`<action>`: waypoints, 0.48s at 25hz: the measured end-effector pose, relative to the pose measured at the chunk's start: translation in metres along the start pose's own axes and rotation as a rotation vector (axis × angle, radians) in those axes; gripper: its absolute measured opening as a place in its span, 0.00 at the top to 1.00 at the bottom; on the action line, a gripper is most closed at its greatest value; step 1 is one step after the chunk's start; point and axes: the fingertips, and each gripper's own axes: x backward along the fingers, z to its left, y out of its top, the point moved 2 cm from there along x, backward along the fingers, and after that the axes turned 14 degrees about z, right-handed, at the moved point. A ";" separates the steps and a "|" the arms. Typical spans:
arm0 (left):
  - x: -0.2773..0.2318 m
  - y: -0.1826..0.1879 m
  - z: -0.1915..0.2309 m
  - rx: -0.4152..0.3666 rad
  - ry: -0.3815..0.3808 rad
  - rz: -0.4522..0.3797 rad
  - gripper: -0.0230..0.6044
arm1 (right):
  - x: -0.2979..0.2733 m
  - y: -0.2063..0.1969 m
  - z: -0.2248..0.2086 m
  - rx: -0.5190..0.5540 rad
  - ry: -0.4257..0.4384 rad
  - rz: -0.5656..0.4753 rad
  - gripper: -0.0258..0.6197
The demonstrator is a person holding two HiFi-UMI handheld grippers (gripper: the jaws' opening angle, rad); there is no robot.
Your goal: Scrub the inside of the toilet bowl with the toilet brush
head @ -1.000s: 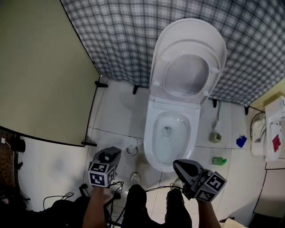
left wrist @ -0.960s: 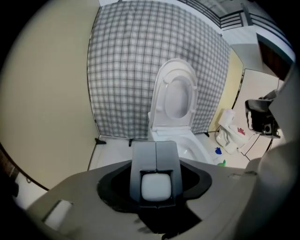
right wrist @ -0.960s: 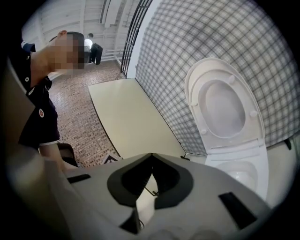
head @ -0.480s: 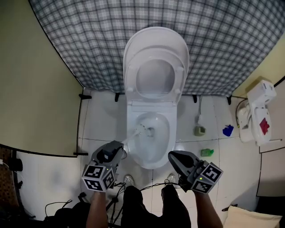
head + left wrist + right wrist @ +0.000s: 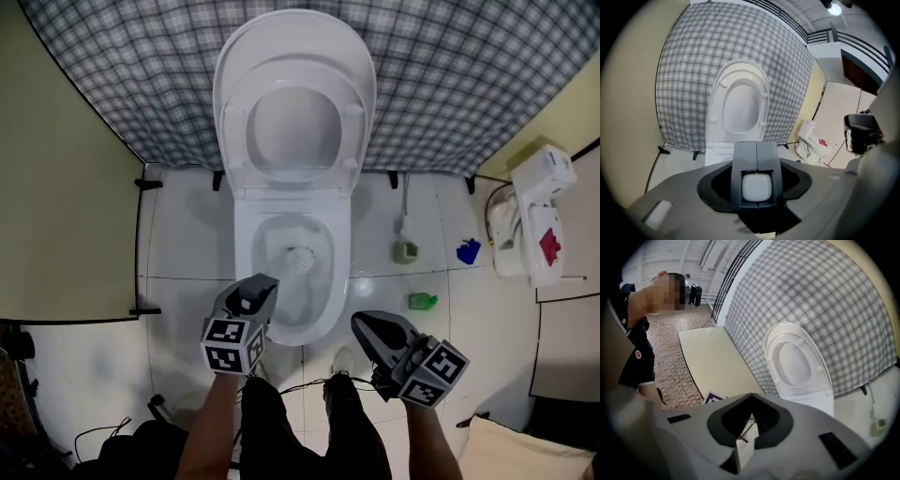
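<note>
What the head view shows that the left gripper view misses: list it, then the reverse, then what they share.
Head view only: the toilet bowl with the brush head in it, and a green bottle on the floor. Left gripper view only: a ceiling lamp. Both: the raised lid, the plaid curtain, and the left gripper shut on the white brush handle.

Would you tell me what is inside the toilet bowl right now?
The toilet brush head, beside the dark drain. The left gripper covers the toilet bowl's near-left wall.
</note>
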 end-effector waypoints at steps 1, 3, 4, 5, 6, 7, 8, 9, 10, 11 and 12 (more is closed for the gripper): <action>-0.014 -0.003 -0.001 0.004 -0.003 0.009 0.61 | -0.001 -0.003 -0.005 0.000 -0.004 0.003 0.96; -0.040 -0.010 -0.001 0.009 -0.009 0.023 0.61 | -0.004 -0.010 -0.014 -0.003 -0.011 0.012 0.96; -0.053 -0.013 -0.001 0.012 -0.014 0.026 0.61 | -0.006 -0.013 -0.018 -0.006 -0.014 0.016 0.96; -0.064 -0.016 -0.001 0.015 -0.020 0.026 0.61 | -0.008 -0.017 -0.022 -0.009 -0.017 0.021 0.96; -0.076 -0.019 -0.002 0.019 -0.028 0.025 0.61 | -0.010 -0.019 -0.026 -0.011 -0.020 0.026 0.96; -0.086 -0.020 -0.004 0.021 -0.036 0.025 0.61 | -0.011 -0.021 -0.030 -0.011 -0.023 0.031 0.96; -0.097 -0.020 -0.006 0.023 -0.043 0.026 0.61 | -0.012 -0.022 -0.033 -0.008 -0.025 0.036 0.96; -0.107 -0.019 -0.007 0.024 -0.047 0.026 0.61 | -0.013 -0.022 -0.037 0.000 -0.028 0.042 0.96; -0.117 -0.017 -0.008 0.024 -0.050 0.024 0.61 | -0.014 -0.021 -0.040 0.009 -0.029 0.046 0.96; -0.125 -0.016 -0.010 0.022 -0.055 0.021 0.61 | -0.015 -0.019 -0.043 0.014 -0.030 0.046 0.96; -0.133 -0.015 -0.012 0.016 -0.065 0.017 0.61 | -0.015 -0.019 -0.046 0.013 -0.031 0.044 0.96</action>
